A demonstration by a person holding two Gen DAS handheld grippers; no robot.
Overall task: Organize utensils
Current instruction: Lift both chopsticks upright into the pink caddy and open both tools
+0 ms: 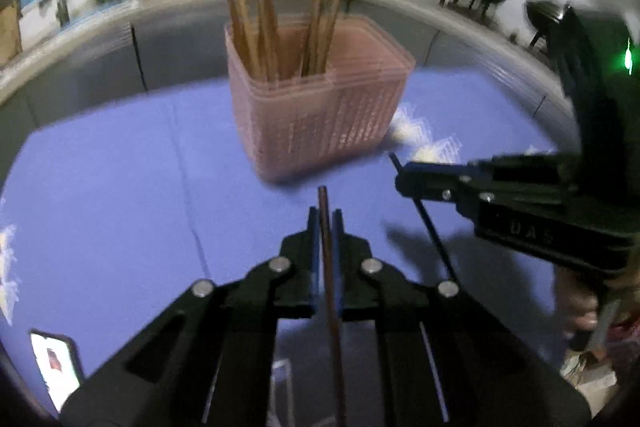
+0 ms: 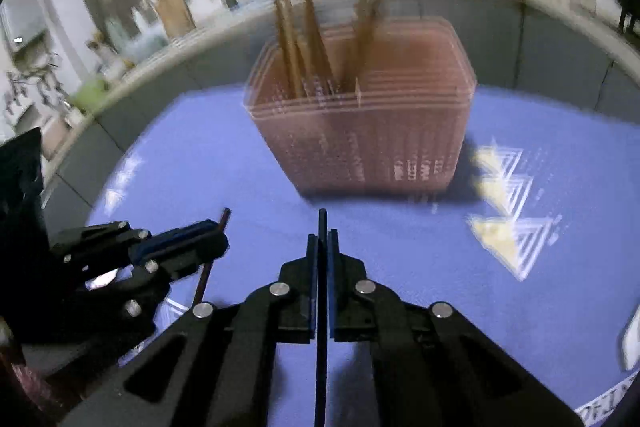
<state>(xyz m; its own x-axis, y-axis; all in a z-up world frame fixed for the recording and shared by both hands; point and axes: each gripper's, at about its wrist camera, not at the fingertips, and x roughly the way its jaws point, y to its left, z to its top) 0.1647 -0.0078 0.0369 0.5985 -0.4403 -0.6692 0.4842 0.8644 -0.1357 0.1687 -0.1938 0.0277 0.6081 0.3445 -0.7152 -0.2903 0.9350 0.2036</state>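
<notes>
Closest to the left camera, at six o'clock, the left gripper [image 1: 325,223] pinches a brown chopstick [image 1: 326,227] between nearly closed fingers, the stick's tip poking just past them. At three o'clock in that view, the right gripper [image 1: 404,179] clamps a black chopstick [image 1: 430,223], which slants down toward the blue mat [image 1: 120,167]. Seen from the right camera, those fingers are pressed almost flat together on the black stick [image 2: 322,227], with the left gripper [image 2: 218,239] at nine o'clock. Straight ahead at twelve o'clock, near both tools, stands a pink slotted basket [image 1: 320,123] on the mat, its left compartment already holding a bundle of upright brown chopsticks [image 1: 260,27]; the right compartment looks empty, though blur makes this unsure. Each chopstick is probably light, rigid and smooth, so it may pivot or slide in a narrow pinch; gripping near the middle, or slightly toward the thicker end, should keep it steady while it is tipped upright and lowered into the basket. A phone [image 1: 56,367] lies at seven o'clock.
</notes>
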